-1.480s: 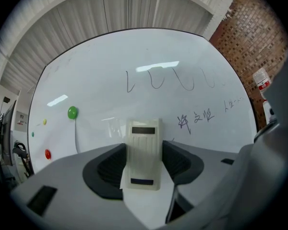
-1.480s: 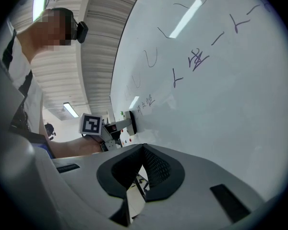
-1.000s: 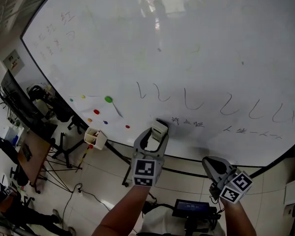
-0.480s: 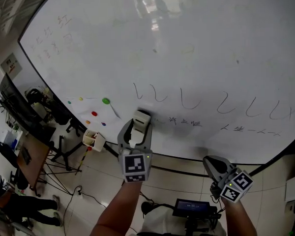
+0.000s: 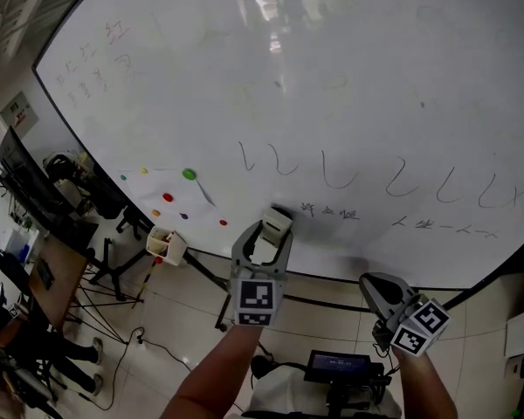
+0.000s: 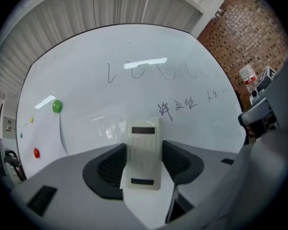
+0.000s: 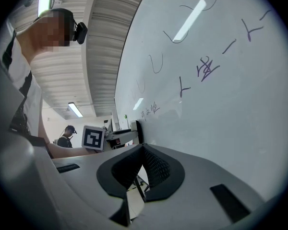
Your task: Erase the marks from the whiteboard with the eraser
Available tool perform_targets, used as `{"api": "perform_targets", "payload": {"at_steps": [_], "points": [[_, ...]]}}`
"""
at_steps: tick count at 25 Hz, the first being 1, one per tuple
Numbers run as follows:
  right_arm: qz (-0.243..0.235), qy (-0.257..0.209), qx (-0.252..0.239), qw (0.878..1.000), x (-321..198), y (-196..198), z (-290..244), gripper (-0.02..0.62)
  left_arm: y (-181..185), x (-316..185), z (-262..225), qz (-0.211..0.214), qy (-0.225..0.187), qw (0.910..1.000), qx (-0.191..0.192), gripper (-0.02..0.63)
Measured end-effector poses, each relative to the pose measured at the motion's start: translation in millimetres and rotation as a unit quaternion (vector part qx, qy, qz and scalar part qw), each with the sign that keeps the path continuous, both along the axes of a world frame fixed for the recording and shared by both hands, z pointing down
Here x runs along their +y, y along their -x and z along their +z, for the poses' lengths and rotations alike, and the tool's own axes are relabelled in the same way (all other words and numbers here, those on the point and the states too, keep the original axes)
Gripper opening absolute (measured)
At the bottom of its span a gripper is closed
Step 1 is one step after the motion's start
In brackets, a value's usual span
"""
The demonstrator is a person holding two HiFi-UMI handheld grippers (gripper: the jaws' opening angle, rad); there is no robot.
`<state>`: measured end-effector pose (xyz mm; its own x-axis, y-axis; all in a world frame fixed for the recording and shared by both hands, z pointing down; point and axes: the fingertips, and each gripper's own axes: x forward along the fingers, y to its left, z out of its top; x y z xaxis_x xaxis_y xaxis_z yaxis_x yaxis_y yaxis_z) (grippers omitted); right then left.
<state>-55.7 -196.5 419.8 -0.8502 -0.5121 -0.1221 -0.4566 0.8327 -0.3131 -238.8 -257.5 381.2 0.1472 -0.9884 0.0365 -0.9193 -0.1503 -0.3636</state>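
Note:
A large whiteboard carries a row of looped strokes and, below it, two patches of small writing. My left gripper is shut on a cream eraser, whose far end sits at the board just left of the first patch. In the left gripper view the eraser stands between the pads of the left gripper, with the small writing up to its right. My right gripper hangs low at the right, shut and empty, beside the board in its own view.
Coloured magnets, one green, dot the board's lower left. A white marker box hangs at the board's bottom edge. Desks and chairs and a person are at the left. A small screen sits below me.
The left gripper swung the eraser left along the board, then came back right to the start of the small writing. The right gripper has kept still.

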Motion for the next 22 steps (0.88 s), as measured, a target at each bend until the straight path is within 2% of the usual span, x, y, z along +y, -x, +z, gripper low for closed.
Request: {"api": "perform_targets", "payload": {"at_steps": [5,9,14,18,22], "points": [[0.002,-0.002,0.000,1.000,2,4,-2,0.015,36,1,-51,-0.043,-0.063,0.9968,-0.022,0.267],[0.013,-0.002,-0.005,1.000,1,5,-2,0.015,37,0,-60,-0.052,-0.074,0.9953,-0.034,0.267],[0.023,0.001,-0.003,1.000,1,4,2,0.015,4,-2,-37,-0.027,-0.076,0.9947,-0.064,0.268],[0.021,0.007,0.002,1.000,3,6,9,0.015,-6,1,-3,-0.010,-0.039,0.9950,-0.092,0.270],[0.018,0.006,0.003,1.000,4,9,7,0.015,-9,0,-7,0.023,-0.037,0.9957,-0.082,0.270]]}}
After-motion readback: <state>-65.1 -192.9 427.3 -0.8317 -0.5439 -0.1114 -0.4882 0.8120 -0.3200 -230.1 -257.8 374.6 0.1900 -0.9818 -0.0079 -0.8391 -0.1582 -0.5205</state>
